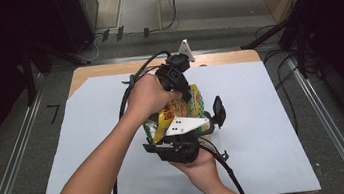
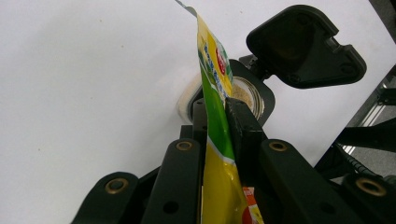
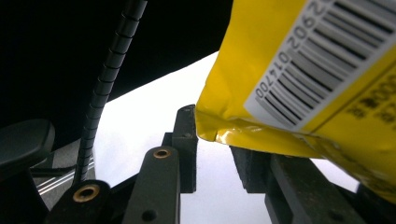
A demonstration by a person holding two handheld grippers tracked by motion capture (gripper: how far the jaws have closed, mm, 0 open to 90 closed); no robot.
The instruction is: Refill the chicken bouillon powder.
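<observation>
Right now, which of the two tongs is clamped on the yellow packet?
The left tongs: the packet is pinched between its jaws. The right tongs stand apart, with the packet's corner between them, unpressed.

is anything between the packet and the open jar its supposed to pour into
Nothing visible blocks it. In the left gripper view the yellow-green packet, pinched in the left gripper, hangs right over the jar's open mouth, and the black flip lid is swung back clear of the opening.

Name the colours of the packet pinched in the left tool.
Yellow and green with red print, clearest in the left gripper view: packet.
</observation>
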